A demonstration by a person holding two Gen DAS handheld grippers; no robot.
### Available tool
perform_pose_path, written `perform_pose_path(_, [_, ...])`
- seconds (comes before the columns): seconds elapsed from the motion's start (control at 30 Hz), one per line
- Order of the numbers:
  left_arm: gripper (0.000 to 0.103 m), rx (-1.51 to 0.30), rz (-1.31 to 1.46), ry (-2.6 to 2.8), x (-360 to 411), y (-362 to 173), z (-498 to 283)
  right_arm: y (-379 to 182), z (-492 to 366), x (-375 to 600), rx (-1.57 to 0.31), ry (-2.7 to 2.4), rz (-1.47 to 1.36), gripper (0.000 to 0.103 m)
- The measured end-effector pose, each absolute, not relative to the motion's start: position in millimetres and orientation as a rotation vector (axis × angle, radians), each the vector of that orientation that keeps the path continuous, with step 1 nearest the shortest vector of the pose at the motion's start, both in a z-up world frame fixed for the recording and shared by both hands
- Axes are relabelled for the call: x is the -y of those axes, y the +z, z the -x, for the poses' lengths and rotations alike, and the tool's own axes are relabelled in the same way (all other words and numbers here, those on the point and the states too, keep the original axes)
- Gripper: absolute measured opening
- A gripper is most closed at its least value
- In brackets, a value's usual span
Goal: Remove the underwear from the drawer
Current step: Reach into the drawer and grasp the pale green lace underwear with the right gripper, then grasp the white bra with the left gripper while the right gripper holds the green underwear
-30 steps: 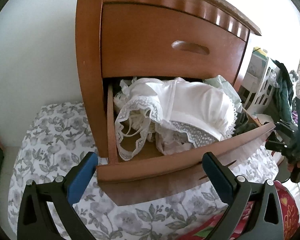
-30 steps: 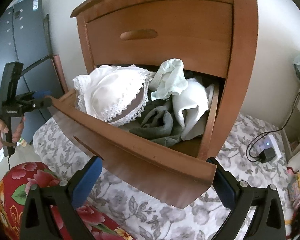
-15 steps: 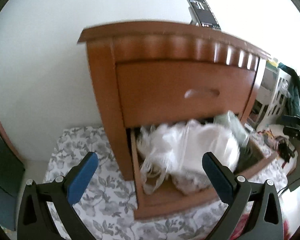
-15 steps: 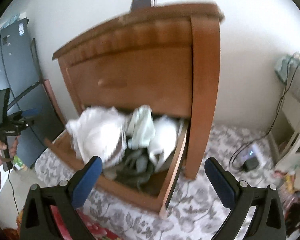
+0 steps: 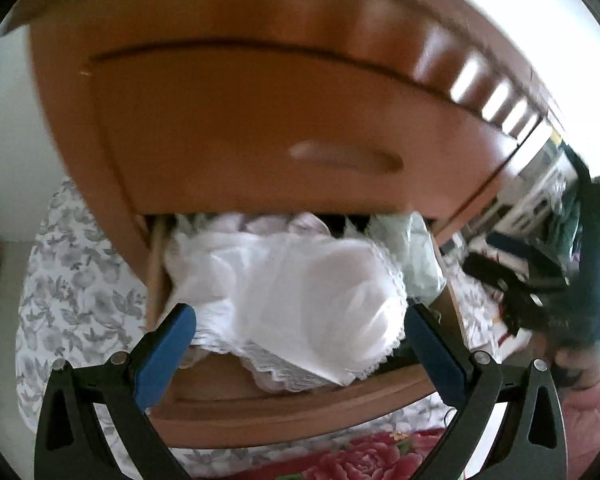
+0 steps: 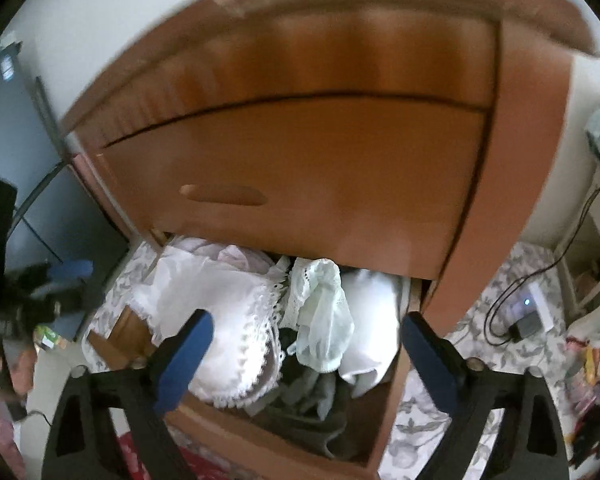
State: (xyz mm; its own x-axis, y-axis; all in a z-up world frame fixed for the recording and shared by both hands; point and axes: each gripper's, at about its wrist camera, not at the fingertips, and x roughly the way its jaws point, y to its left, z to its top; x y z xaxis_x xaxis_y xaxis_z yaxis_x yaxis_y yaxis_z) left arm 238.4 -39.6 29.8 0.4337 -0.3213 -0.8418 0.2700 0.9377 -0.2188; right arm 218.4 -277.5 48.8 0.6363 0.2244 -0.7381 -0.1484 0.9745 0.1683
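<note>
While your claws hover, the scene reads so:
Drawer [image 6: 384, 412]: pulled out, heaped with underwear.
White lace underwear [image 5: 300, 304]: on top, left half (blurred).
Left claw [image 5: 300, 356]: wide, empty.
Right claw [image 6: 304, 360]: wide, just closing slightly, nothing between.

A plain white wall [image 6: 112, 12] fills the upper left of the right wrist view; grey-and-white floral floor covering [image 5: 72, 280] spreads lower left in the left wrist view. A white shelf unit [image 5: 540, 196] stands at right.

Motion-blurred white lace underwear [image 5: 300, 304], drawer [image 5: 284, 412] floor hidden beneath the heaped garments
</note>
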Motion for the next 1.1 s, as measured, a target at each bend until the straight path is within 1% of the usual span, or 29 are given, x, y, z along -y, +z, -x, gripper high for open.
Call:
perform_pose_path(0.1, [0.103,-1.085,0.025,-0.388,57.5,16.7,-239.9,36.0,-234.1,272.1,-0.894,0.176,-0.081,0.090])
perform_pose_path(0.17, [0.103,-1.101,0.019,-0.407,67.4,8.3,-240.2,28.6,-244.1,268.9,-0.917,0.174,-0.086,0.085])
perform_pose_path(0.33, [0.103,-1.117,0.007,-0.428,77.2,-4.4,-238.6,9.3,-263.9,263.8,-0.968,0.146,-0.093,0.080])
perform_pose_path(0.47, [0.103,-1.122,0.016,-0.411,71.7,-9.4,-239.6,-4.4,-276.4,265.6,-1.001,0.128,-0.120,0.069])
perform_pose_path(0.63, [0.103,-1.116,0.016,-0.399,68.3,-10.4,-241.3,-21.0,-285.8,259.9,-1.045,0.129,-0.123,0.067])
perform_pose_path(0.7, [0.103,-1.105,0.000,-0.400,72.3,-9.6,-240.1,-23.8,-286.8,256.0,-1.044,0.129,-0.099,0.055])
perform_pose_path(0.73, [0.103,-1.102,-0.009,-0.403,75.3,-9.9,-239.8,-24.4,-287.0,255.0,-1.043,0.132,-0.090,0.041])
perform_pose_path(0.77, [0.103,-1.102,-0.017,-0.411,78.3,-9.7,-238.9,-24.5,-287.5,255.4,-1.043,0.137,-0.091,0.029])
perform_pose_path(0.8, [0.103,-1.104,-0.023,-0.416,80.9,-9.7,-238.3,-24.4,-287.7,256.3,-1.038,0.139,-0.097,0.026])
perform_pose_path(0.87, [0.103,-1.105,-0.036,-0.424,85.4,-9.3,-236.8,-24.7,-286.2,258.0,-1.032,0.147,-0.101,0.012])
perform_pose_path(0.97, [0.103,-1.118,-0.030,-0.415,86.7,-9.6,-237.0,-22.7,-278.8,257.9,-1.027,0.176,-0.113,0.005])
perform_pose_path(1.1, [0.103,-1.127,0.040,-0.389,67.2,-6.6,-237.7,-19.5,-269.8,258.5,-1.017,0.201,-0.121,0.003])
